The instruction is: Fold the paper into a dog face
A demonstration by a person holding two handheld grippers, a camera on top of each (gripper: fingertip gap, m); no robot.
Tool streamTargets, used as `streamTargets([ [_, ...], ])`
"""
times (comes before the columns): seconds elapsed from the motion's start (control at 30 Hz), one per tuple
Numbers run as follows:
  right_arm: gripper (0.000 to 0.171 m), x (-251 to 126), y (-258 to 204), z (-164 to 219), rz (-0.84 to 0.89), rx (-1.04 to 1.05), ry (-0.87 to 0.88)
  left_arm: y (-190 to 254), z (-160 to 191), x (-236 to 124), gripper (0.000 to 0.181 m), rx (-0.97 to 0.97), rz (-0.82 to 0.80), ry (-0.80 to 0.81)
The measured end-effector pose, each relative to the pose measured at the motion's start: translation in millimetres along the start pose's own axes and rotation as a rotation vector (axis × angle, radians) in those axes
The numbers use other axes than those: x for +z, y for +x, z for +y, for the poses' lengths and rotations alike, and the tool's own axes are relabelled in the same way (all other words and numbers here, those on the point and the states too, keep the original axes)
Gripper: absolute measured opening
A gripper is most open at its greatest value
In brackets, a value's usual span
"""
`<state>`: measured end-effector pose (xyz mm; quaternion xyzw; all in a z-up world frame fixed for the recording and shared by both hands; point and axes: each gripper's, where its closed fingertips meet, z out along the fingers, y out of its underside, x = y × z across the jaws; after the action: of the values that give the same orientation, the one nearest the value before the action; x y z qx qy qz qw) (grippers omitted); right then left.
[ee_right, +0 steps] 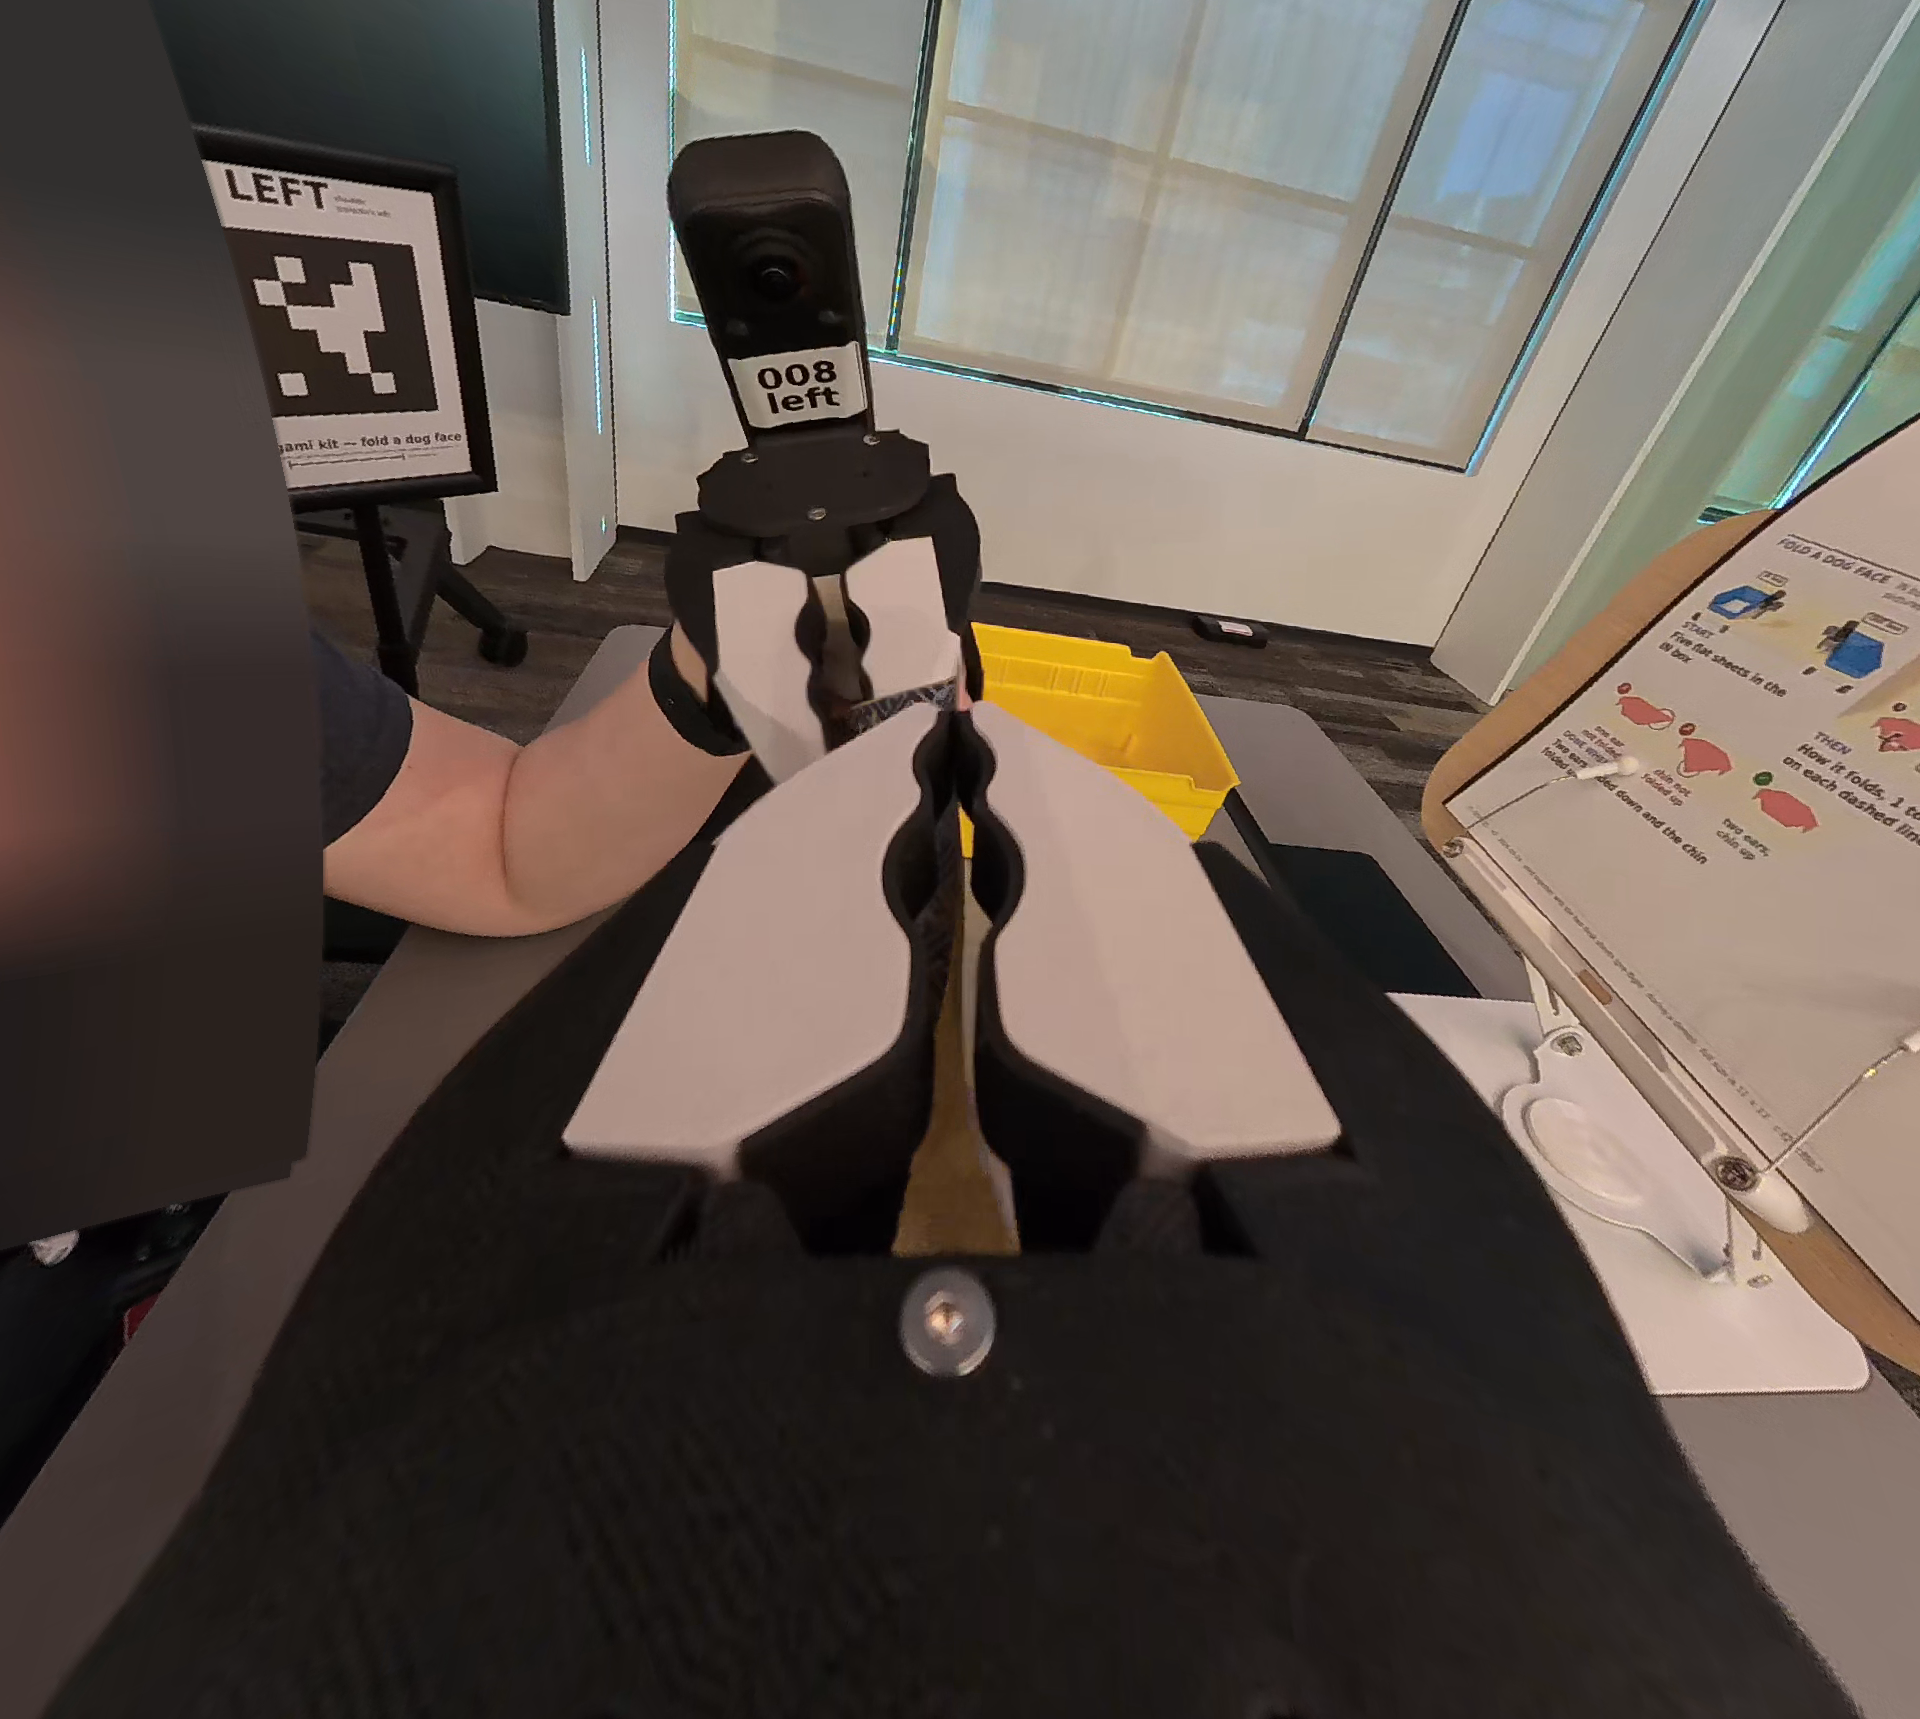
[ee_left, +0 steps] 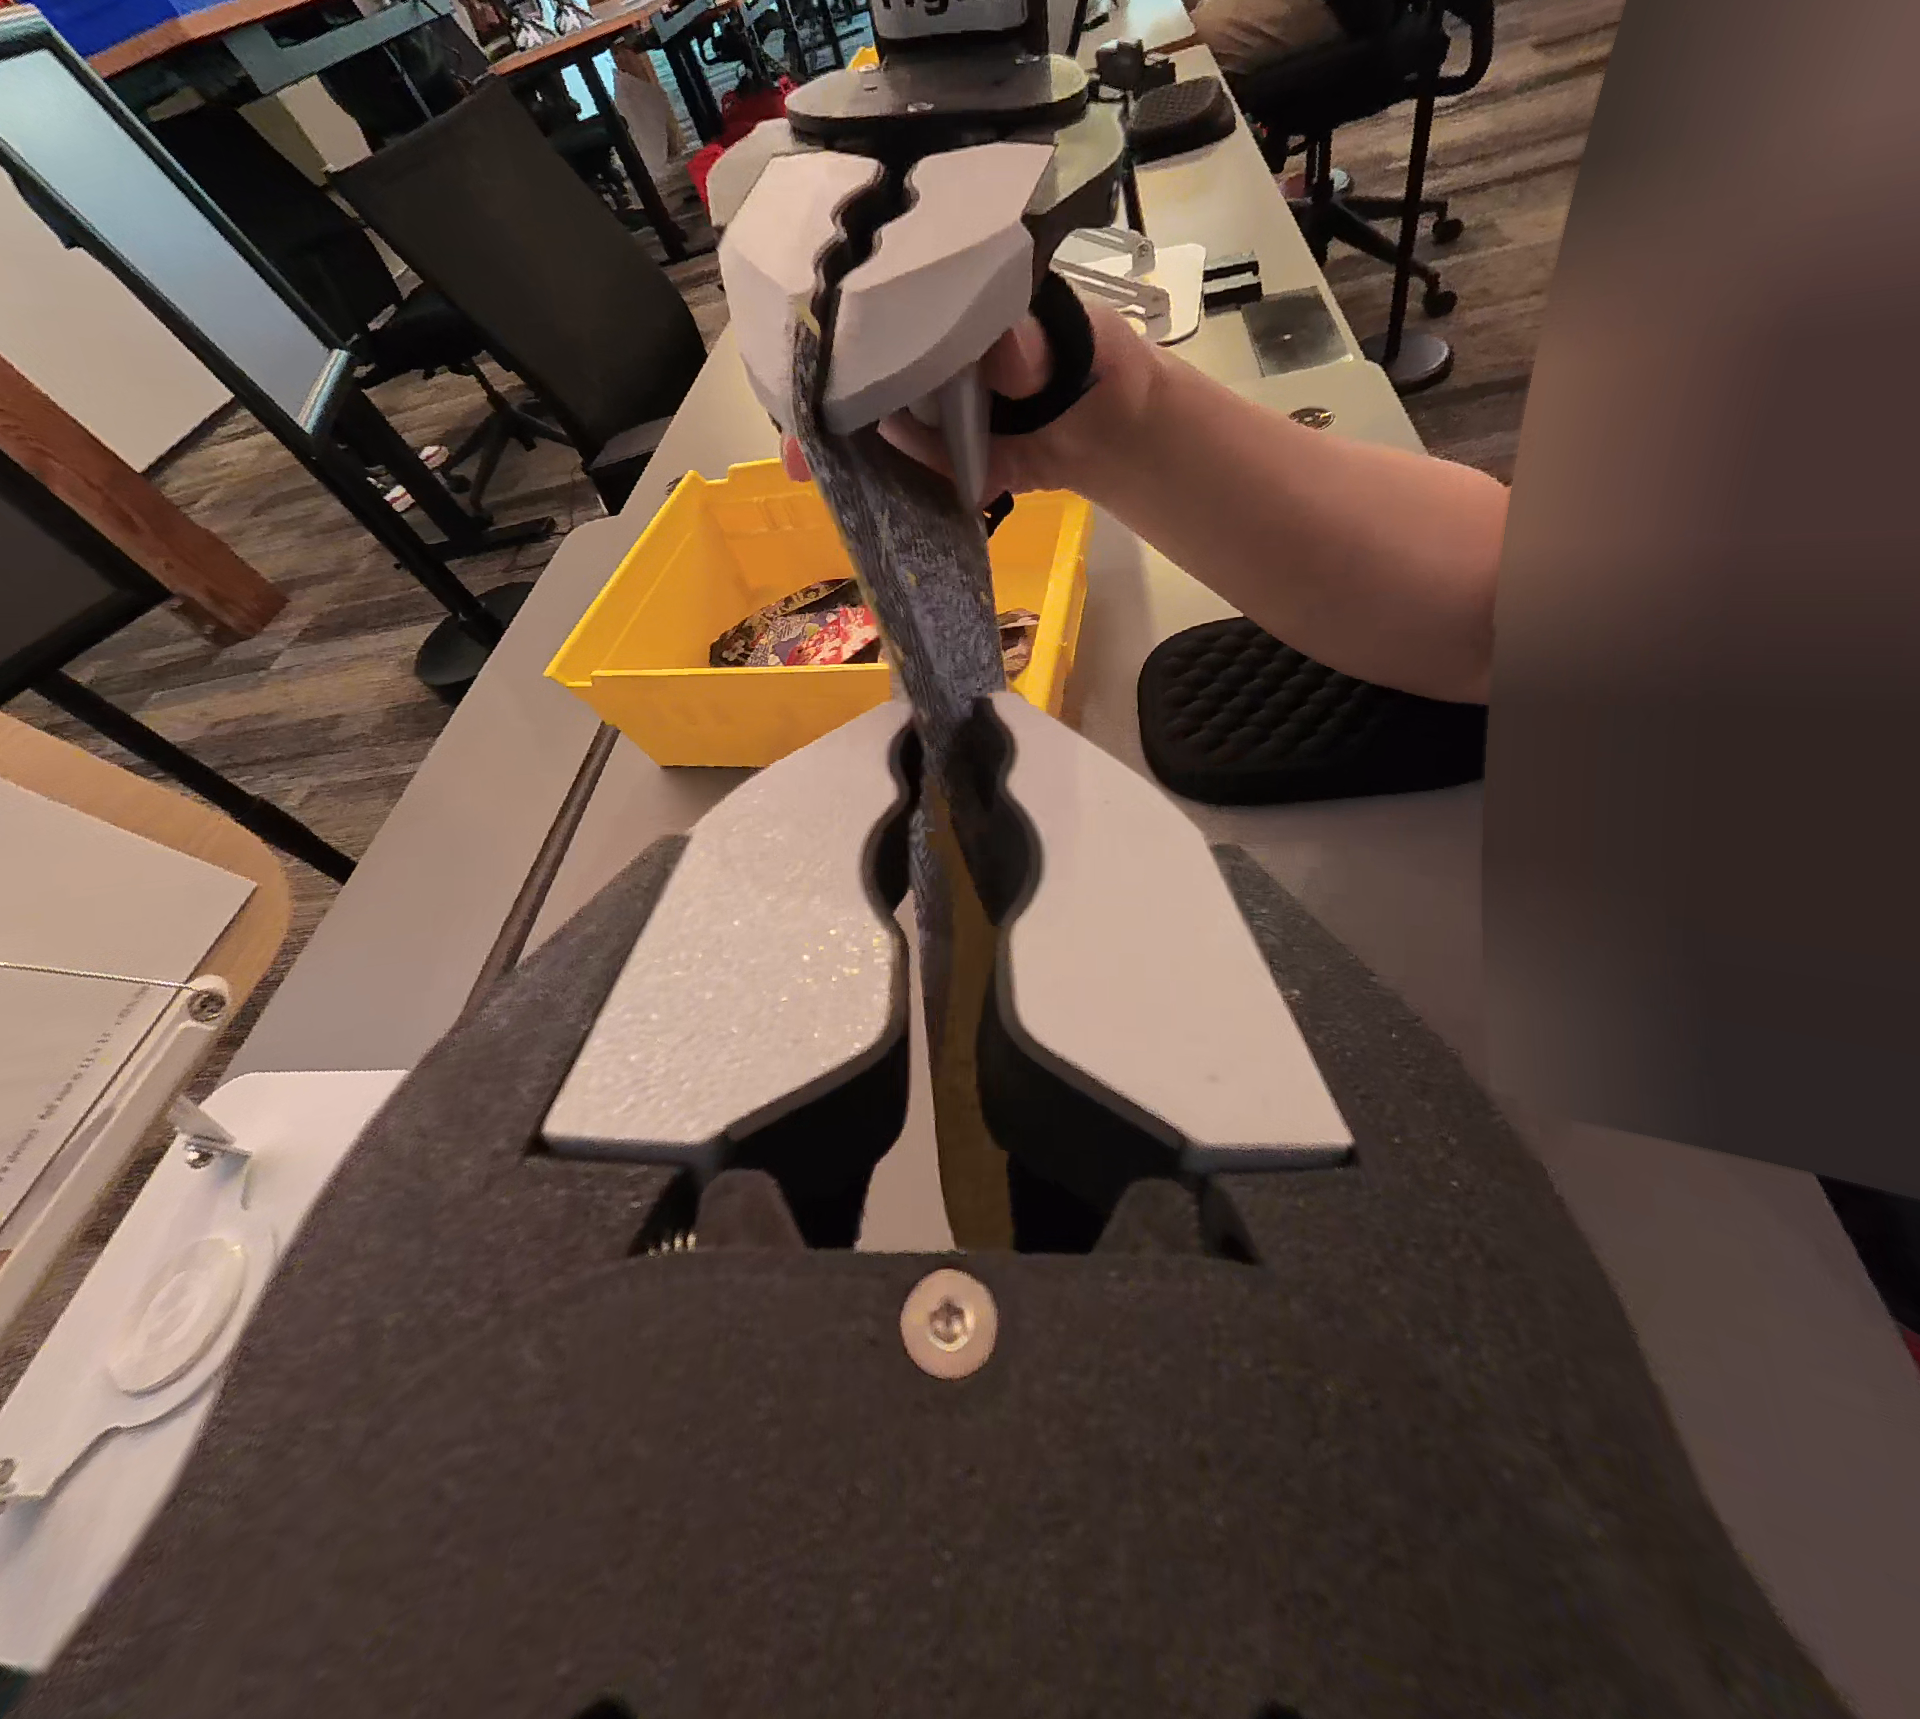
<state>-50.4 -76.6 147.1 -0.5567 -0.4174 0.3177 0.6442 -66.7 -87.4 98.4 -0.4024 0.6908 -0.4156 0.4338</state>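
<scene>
1. A grey table (ee_left: 499, 796) runs from the lower part of the left wrist view up toward the upper right; in the right wrist view it lies under both grippers.
2. A bare forearm (ee_left: 1299, 547) reaches in from the right edge of the left wrist view, elbow resting beside a black padded rest (ee_left: 1299, 713), wrist bent upward. In the right wrist view the other forearm (ee_right: 499, 828) comes in from the left edge, angled up to centre frame.
3. A yellow bin (ee_left: 665, 630) sits on the table at centre frame, with patterned sheets inside.
4. The left gripper (ee_left: 951, 724) fills the lower half of its own view; its grey fingers (ee_left: 758, 973) are pressed narrow onto the paper.
5. The right gripper (ee_left: 831, 381) stands in the upper middle of the left wrist view, pointing back toward the camera and tilted down, its jaws clamped on the paper's far end. A hand (ee_left: 1049, 412) grips its handle through a black strap.
6. The paper (ee_left: 925, 589), dark and speckled with a yellow underside, stretches as a narrow, edge-on band between the two grippers, held in the air above the bin.
7. An instruction board (ee_right: 1766, 796) leans at the right edge of the right wrist view.
</scene>
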Motion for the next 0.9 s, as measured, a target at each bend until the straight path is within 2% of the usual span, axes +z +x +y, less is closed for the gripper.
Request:
streamTargets([
  [0.07, 0.001, -0.8, -2.4, -1.6, -0.015, 0.0, 0.008, -0.2, -1.4, -0.6, 0.003, -0.006, 0.004, 0.009],
  [0.17, 0.001, -1.7, -4.4, -2.7, -0.033, 0.012, 0.016, -4.3, 0.7, -0.1, 0.009, 0.015, -0.031, -0.004],
  [0.23, 0.001, -0.9, -5.2, -1.1, -0.045, 0.017, 0.011, -4.9, 2.7, 0.3, 0.0, 0.032, -0.041, -0.022],
  [0.33, 0.002, -1.3, -6.0, -2.5, -0.053, 0.018, 0.027, -5.3, 1.5, -0.5, 0.0, 0.021, -0.036, -0.016],
  [0.47, 0.023, -6.6, -3.1, -7.0, -0.009, -0.025, 0.034, -13.3, -5.6, -6.7, 0.0, -0.013, -0.064, 0.039],
  [0.53, 0.026, -13.6, -4.6, -9.9, 0.0, -0.061, 0.026, -12.7, -6.9, -10.2, 0.0, -0.037, -0.041, 0.056],
  [0.7, 0.014, -35.4, 1.1, -27.6, 0.057, -0.086, 0.102, -8.4, -5.6, -13.1, 0.0, -0.028, -0.014, 0.047],
  [0.9, 0.01, -23.8, -11.1, -13.1, 0.003, -0.138, 0.0, 3.2, 1.0, -6.5, 0.0, -0.016, 0.051, 0.001],
])
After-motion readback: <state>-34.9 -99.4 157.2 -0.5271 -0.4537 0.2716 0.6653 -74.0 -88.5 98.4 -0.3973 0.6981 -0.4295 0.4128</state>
